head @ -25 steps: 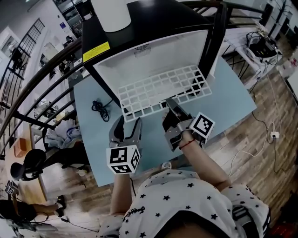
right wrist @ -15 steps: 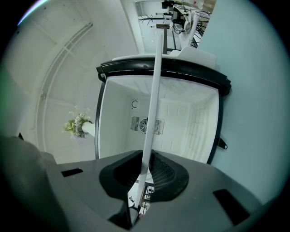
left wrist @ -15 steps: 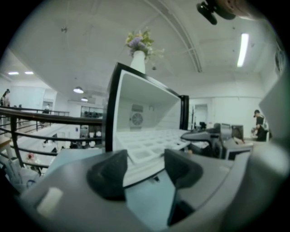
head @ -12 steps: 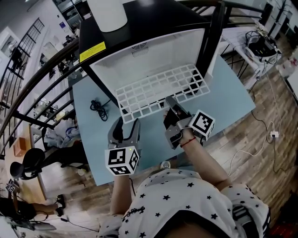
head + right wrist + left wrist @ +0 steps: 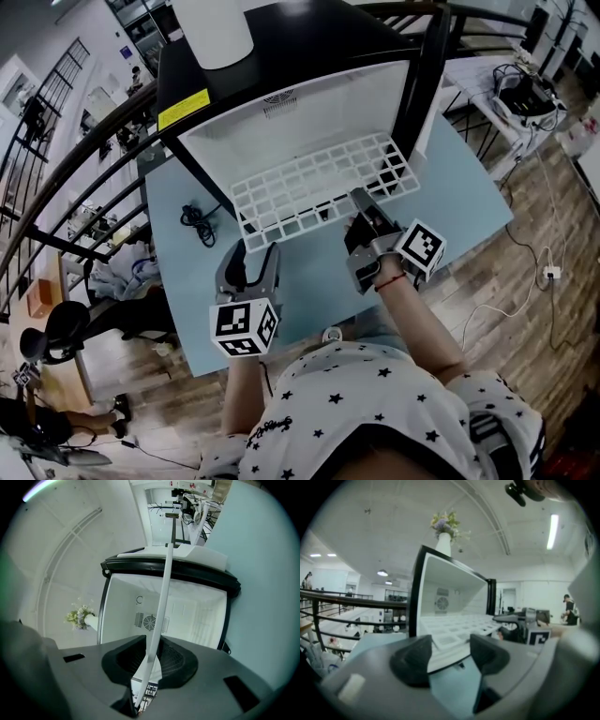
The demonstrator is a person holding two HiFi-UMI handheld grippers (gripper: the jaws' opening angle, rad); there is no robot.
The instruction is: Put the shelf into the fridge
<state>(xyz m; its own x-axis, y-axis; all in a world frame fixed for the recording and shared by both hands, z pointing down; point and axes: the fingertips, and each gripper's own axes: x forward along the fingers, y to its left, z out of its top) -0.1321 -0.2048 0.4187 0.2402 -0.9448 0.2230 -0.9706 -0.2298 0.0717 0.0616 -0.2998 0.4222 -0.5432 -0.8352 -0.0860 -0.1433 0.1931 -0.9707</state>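
- The only print I can find on the fridge [image 5: 309, 28] is a yellow label [image 5: 187, 109] on its black top front edge. The lettering is too small for me to read.
- Each gripper carries a marker cube [image 5: 246, 325] with black-and-white square patterns and no words.
- In the right gripper view, a round fan grille [image 5: 149, 620] sits on the white back wall, with a small C-shaped mark [image 5: 138, 600] above it.
- My right gripper [image 5: 367, 214] is clamped on the front edge of the white grid shelf [image 5: 319, 183], toward its right end. In its own view the shelf runs edge-on between the pads.
- The shelf lies level in the fridge's open mouth, with its rear part inside and its front edge out over the table.
- My left gripper [image 5: 255, 251] has its jaws wide apart and empty, just short of the shelf's front left corner.
- The fridge stands on a pale blue table [image 5: 459, 197], and a coiled black cable [image 5: 200, 220] lies on it at the left.
- A white vase [image 5: 220, 28] stands on the fridge top.
- Beyond the table I see a black railing [image 5: 377, 600], a wood floor [image 5: 534, 234] and a white room with strip lights.
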